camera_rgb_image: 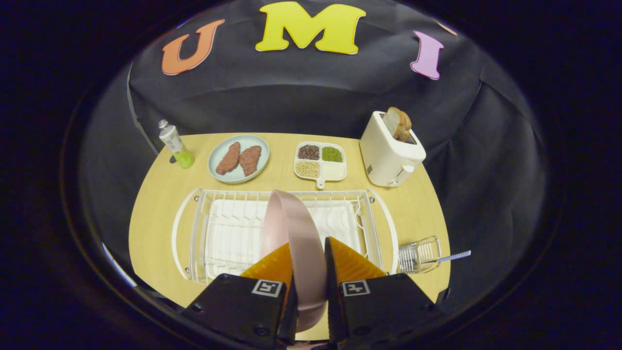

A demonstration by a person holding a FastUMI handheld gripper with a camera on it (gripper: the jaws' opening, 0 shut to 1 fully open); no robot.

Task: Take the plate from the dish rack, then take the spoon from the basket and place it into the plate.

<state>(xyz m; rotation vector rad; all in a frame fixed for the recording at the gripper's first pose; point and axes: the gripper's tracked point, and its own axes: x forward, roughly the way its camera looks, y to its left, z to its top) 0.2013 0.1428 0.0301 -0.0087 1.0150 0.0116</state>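
1. The pink plate (296,233) is pinched on edge between the two orange fingers (272,266) of the claw (308,272), held upright over the white dish rack (194,228).
2. The spoon (454,256) is seen lying in the small wire basket (419,255), just beside the rack on the wooden surface (155,204).
3. A toaster (388,153) is placed beyond the rack.

wall: black cloth (311,104), creased, behind table | furniture: light wooden table (160,194) | light: even, soft
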